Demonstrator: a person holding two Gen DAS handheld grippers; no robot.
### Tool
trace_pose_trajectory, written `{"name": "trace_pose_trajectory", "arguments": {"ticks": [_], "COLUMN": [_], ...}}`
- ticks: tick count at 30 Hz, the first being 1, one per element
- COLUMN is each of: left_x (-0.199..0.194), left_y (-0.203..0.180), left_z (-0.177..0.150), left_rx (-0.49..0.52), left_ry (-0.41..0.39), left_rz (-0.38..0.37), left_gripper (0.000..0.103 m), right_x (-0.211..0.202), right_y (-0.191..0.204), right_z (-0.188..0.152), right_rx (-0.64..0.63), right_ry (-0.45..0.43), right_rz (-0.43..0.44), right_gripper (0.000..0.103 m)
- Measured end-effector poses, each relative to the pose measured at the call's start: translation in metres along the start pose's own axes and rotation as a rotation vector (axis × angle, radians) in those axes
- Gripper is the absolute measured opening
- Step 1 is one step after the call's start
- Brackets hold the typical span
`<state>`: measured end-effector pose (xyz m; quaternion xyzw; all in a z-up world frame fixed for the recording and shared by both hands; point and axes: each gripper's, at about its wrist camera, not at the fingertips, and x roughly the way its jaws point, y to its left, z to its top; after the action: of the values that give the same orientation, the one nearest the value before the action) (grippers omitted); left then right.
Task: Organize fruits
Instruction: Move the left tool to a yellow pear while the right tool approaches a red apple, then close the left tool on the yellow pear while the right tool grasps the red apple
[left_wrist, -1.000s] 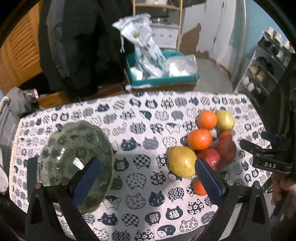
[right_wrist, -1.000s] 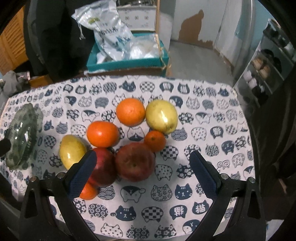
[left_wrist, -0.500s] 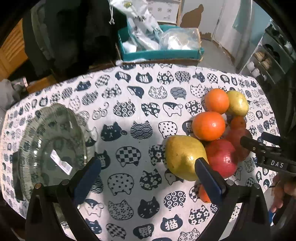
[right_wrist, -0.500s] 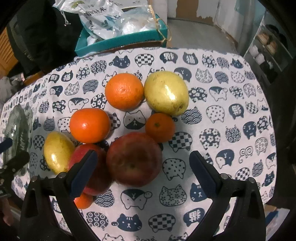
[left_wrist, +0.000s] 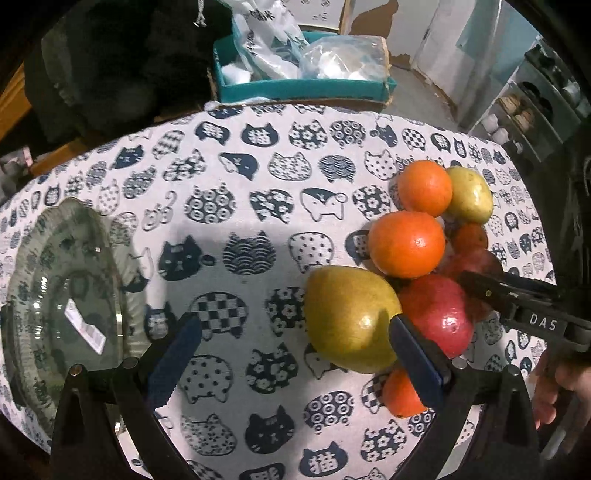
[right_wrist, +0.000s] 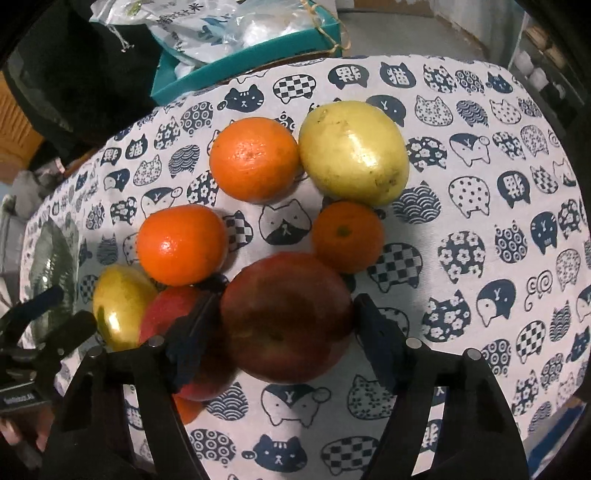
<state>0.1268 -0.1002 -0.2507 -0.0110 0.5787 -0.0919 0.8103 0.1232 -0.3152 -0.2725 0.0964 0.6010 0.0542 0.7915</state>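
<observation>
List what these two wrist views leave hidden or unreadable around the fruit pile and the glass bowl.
- Small orange fruit at the near edge: left wrist view, mostly behind the left gripper's blue pad and the yellow-green pear.
- Bright red apple: right wrist view, half covered by the closing right gripper's finger and the dark red apple between them.
- Clear glass bowl: cut off by the picture's left edge; its label is too small to read.

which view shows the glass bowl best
The left wrist view: the glass bowl fills its left side, rim and inner sticker visible, beside the left claw. The right wrist view shows only a dim sliver at its left edge.
</observation>
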Motion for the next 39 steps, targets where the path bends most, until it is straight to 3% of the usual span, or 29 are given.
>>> {"name": "trace_pose_trajectory", "arguments": {"ticks": [10,18,22,25,30,35,39], "left_x": [0.018,0.032,0.037,0.041,0.037,0.032,0.028], "left_y": [-0.010,-0.016,-0.012,-0.007,-0.010,-0.017,-0.025], "left_z": [0.003,0.007,0.007,0.007,0.006,0.003,0.000], "left_rx": [-0.009,-0.020,-0.044,-0.082,-0.073,-0.026,0.038], "left_ry": [0.032,0.061,0.067,0.084,0.085,0.068,0.033], "left_rz": [-0.034,-0.056,-0.079,-0.145,-0.211,-0.185,-0.116], "left_gripper": [0.102,0.102,0.102,0.094,0.070,0.070,0.069], "right_x": [-0.014,-0.021,-0.004,0.004,0.009,0.008,0.003], "right_y": [-0.015,-0.025,-0.020,-0.026,-0.033,-0.033,-0.027], "right_z": [-0.010,-0.017,-0.014,-0.015,-0.015,-0.018,-0.023], "right_rx": [-0.068,-0.074,-0.088,-0.065,-0.054,-0.080,-0.101], "right_ry": [-0.009,-0.013,0.020,0.037,0.032,0.010,-0.018], "right_rz": [-0.156,-0.144,-0.180,-0.161,-0.133,-0.143,-0.153], "right_gripper": [0.074,0.077,0.077,0.077,0.076,0.075,0.075]}}
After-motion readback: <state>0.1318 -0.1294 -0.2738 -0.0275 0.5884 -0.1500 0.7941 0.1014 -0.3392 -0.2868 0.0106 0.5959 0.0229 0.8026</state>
